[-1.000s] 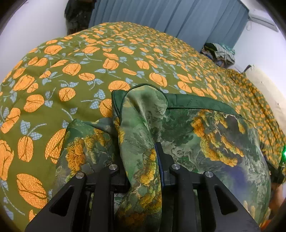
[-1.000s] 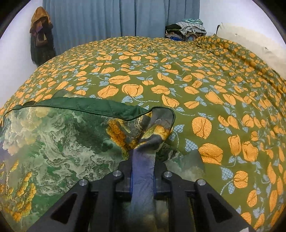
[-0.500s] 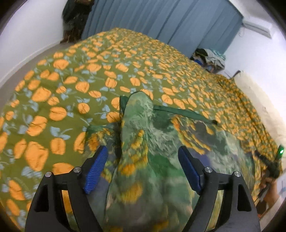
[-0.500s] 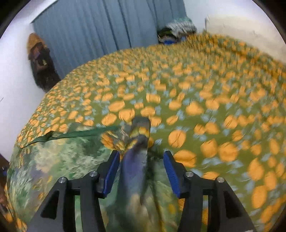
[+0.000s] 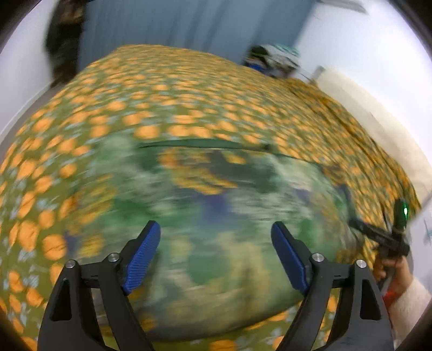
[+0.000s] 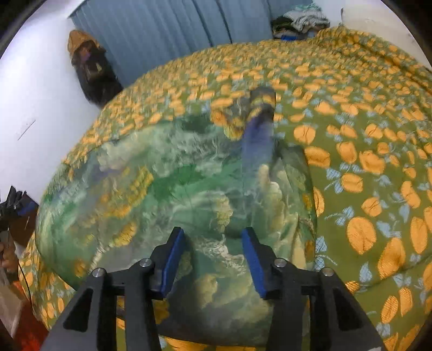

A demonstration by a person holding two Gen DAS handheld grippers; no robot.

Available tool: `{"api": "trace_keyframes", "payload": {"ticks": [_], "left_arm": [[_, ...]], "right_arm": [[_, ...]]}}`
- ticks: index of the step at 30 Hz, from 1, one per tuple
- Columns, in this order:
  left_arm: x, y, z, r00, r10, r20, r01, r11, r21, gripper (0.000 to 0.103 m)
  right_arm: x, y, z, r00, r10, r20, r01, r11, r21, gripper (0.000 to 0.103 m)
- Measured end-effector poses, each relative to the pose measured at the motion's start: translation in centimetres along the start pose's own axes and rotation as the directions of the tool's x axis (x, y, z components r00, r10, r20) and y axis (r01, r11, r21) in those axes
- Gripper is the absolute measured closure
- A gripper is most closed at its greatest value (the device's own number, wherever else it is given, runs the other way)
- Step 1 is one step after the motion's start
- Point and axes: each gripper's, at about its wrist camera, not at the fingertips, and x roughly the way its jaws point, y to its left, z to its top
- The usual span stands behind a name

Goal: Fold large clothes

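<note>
The big green cloth (image 6: 172,189) lies on the bed, in the middle and lower part of both pictures. It has a painted look, with green, white and yellow patches and some blue. In the right wrist view it is spread out wide, and a blue and dark strip of it (image 6: 257,129) sticks up toward the top middle. In the left wrist view the cloth (image 5: 216,216) is blurry, with a dark green edge (image 5: 205,143) running across its far side.

The left gripper (image 5: 216,244) is at the bottom of its picture. Its jaws have just been opening and now stand wide apart. Nothing is between them; the cloth lies below, and the blue pads (image 5: 141,253) do not press on it. The right gripper (image 6: 213,259) is at the bottom of its picture. Its jaws have just been closing a little, but they are still apart, and the blue pads (image 6: 172,263) hold nothing. The cloth shows in the gap under them.

Under the cloth is the bed cover (image 6: 364,162), green with orange fruit and pale blue leaves. It fills most of both views. A hand (image 5: 391,267) with a white sleeve is at the right edge of the left view. A blue curtain (image 6: 167,35) hangs at the top. A pile of clothes (image 6: 299,21) sits at the top right, and a dark coat (image 6: 91,70) hangs at the upper left.
</note>
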Motion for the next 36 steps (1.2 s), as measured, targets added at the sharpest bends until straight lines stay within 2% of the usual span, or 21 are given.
{"api": "trace_keyframes", "payload": {"ticks": [2, 4, 8, 11, 14, 19, 22, 26, 31, 36], "left_arm": [[2.1, -2.9, 1.0, 0.999, -0.033, -0.042, 0.035, 0.997, 0.063, 0.011], [4.9, -5.0, 1.7, 0.993, -0.035, -0.110, 0.047, 0.994, 0.102, 0.011], [11.0, -6.9, 2.0, 0.979, 0.040, -0.198, -0.012, 0.990, 0.141, 0.012], [13.8, -7.3, 2.6, 0.971, 0.121, -0.204, -0.081, 0.978, 0.194, 0.008], [15.0, -6.4, 4.5, 0.971, 0.142, -0.194, -0.115, 0.983, 0.141, 0.007], [17.8, -4.9, 6.5, 0.956, 0.197, -0.218, -0.187, 0.980, 0.066, 0.006], [16.9, -6.0, 5.3, 0.953, 0.216, -0.210, -0.196, 0.974, 0.114, 0.006], [13.7, -7.7, 2.6, 0.962, 0.205, -0.180, -0.172, 0.968, 0.185, 0.006], [11.5, -9.2, -0.2, 0.953, 0.264, -0.145, -0.221, 0.940, 0.259, 0.006], [11.1, -9.6, -0.7, 0.944, 0.299, -0.139, -0.255, 0.930, 0.265, 0.006]], "right_arm": [[0.1, 0.9, -0.1, 1.000, 0.003, 0.013, -0.002, 1.000, -0.025, 0.056], [1.3, 0.8, -0.3, 1.000, -0.014, -0.013, 0.014, 1.000, -0.007, 0.056], [1.6, -0.7, -1.1, 0.999, 0.026, 0.023, -0.027, 0.997, 0.072, 0.056], [1.2, -0.8, -1.5, 0.999, 0.033, 0.030, -0.035, 0.997, 0.067, 0.056], [1.3, -0.9, -1.5, 0.999, 0.040, 0.031, -0.042, 0.998, 0.056, 0.056], [1.4, -1.0, -1.7, 0.998, 0.053, 0.031, -0.055, 0.997, 0.058, 0.056], [1.5, -1.0, -1.8, 0.998, 0.053, 0.031, -0.055, 0.997, 0.046, 0.056], [1.4, -1.1, -1.9, 0.998, 0.058, 0.034, -0.059, 0.997, 0.046, 0.056], [1.4, -1.0, -2.0, 0.998, 0.047, 0.041, -0.049, 0.997, 0.057, 0.056], [1.4, -0.9, -2.3, 0.998, 0.037, 0.057, -0.041, 0.997, 0.068, 0.056]]}}
